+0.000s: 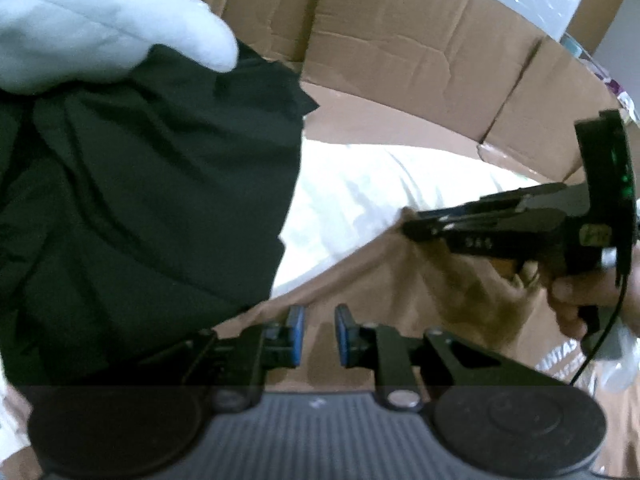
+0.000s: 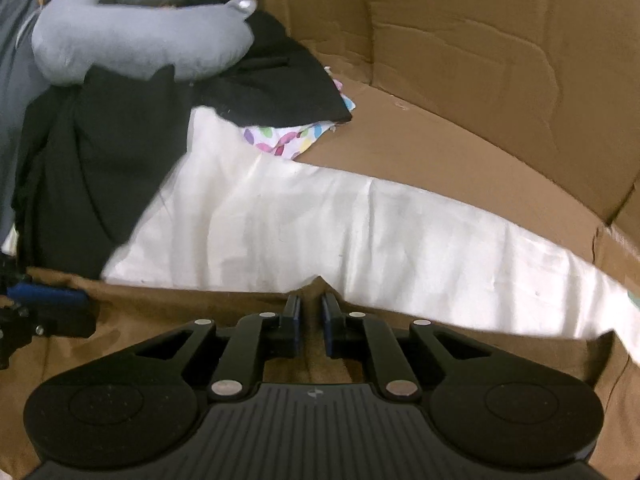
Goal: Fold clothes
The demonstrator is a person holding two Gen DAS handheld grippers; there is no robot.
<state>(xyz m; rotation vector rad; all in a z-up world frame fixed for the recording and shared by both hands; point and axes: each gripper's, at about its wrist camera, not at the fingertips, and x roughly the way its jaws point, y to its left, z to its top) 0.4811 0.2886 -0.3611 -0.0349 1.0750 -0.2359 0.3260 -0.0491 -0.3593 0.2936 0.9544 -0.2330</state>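
Creased cardboard walls [image 2: 480, 40] stand along the far side, with cardboard flooring in front of them. On it lies a heap of clothes: a white cloth [image 2: 300, 220], a black garment [image 1: 152, 184] on the left, a grey one [image 2: 132, 44] piled over that, and a scrap of patterned fabric [image 2: 284, 140] peeking from under the black.

Much is hard to read. The left wrist view is blurred. The brown garment [image 1: 400, 280] is cut off by the lower edges of both views, so its shape is unclear.

The right gripper [image 2: 311, 304] pinches a raised peak of the brown garment's far edge between its narrowly parted jaws. The left gripper [image 1: 320, 320] hovers over the same brown cloth, its jaws a small gap apart; whether they pinch any fabric cannot be told. A hand [image 1: 580, 300] holds the right gripper's handle.
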